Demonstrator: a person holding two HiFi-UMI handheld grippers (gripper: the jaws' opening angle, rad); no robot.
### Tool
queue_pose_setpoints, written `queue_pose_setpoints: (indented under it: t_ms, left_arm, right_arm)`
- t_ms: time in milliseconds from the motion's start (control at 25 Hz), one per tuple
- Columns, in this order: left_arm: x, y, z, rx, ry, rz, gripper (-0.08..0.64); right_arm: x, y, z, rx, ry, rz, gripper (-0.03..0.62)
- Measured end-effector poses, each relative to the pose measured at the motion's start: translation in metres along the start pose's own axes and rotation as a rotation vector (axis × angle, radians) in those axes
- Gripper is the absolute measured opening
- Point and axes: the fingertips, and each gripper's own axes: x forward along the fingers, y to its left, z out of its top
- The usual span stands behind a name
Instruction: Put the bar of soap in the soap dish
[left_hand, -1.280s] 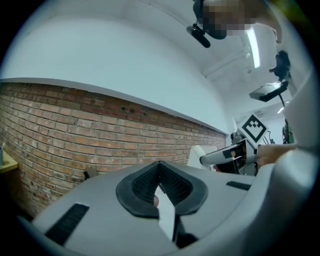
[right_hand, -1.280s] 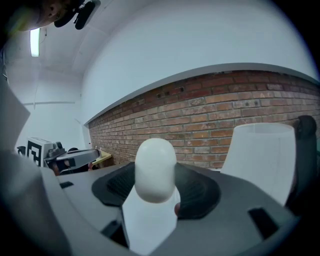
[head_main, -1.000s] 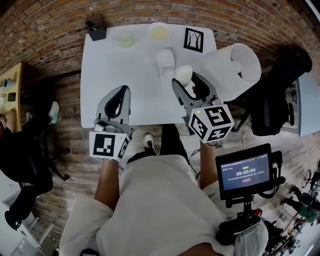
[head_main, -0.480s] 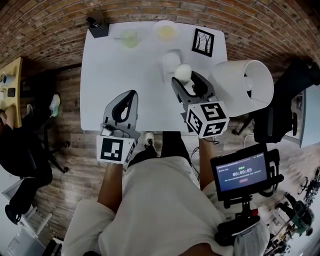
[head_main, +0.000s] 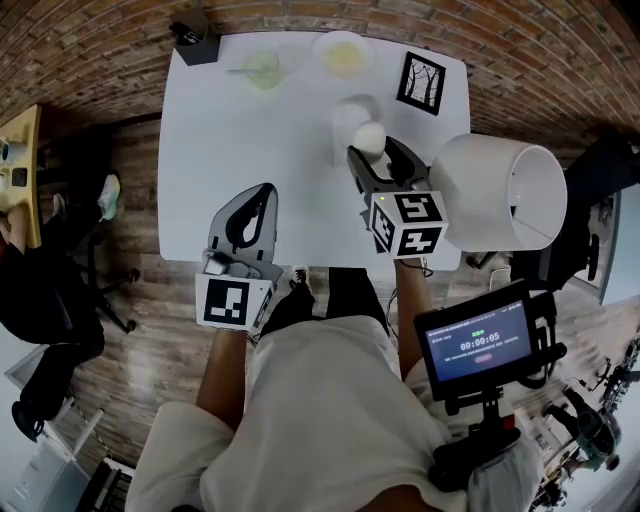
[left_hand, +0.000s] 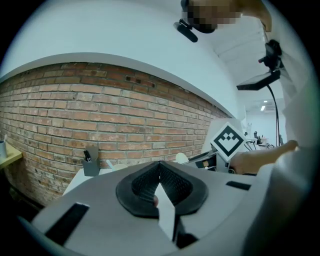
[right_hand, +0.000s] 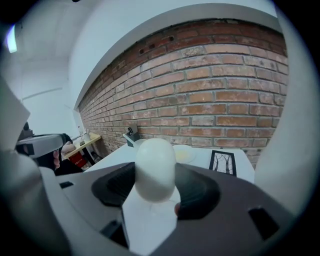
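The bar of soap (head_main: 370, 136) is a white oval, and my right gripper (head_main: 373, 152) is shut on it above the white table (head_main: 220, 130). In the right gripper view the soap (right_hand: 155, 167) stands upright between the jaws. A white soap dish (head_main: 350, 112) lies on the table just beyond and left of the soap; whether the two touch is unclear. Nearer the front edge, my left gripper (head_main: 262, 197) is shut with nothing in it, its jaws pressed together in the left gripper view (left_hand: 160, 170).
At the table's far side are a pale yellow bowl (head_main: 345, 55), a greenish dish (head_main: 262, 68), a dark pen holder (head_main: 195, 42) and a framed tree picture (head_main: 421, 82). A large white lampshade (head_main: 500, 190) stands right of my right gripper. A brick wall runs behind the table.
My right gripper has carried the soap a little forward and left, closer to the white dish. The left gripper has barely moved. The head view has shifted.
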Motion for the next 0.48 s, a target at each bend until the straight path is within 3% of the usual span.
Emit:
queue_pose_setpoints:
  t_ms: [160,480]
  left_arm:
    - [0.014,0.006,-0.009,-0.031,0.019,0.005,0.006]
    - [0.012,0.004,-0.008,-0.049,0.011,0.028,0.006]
  right_arm:
    - [0.025,-0.011,-0.007,0.038,0.028,0.009,0.250]
    - [0.041,-0.017,-0.020,0.023,0.076,0.000,0.250]
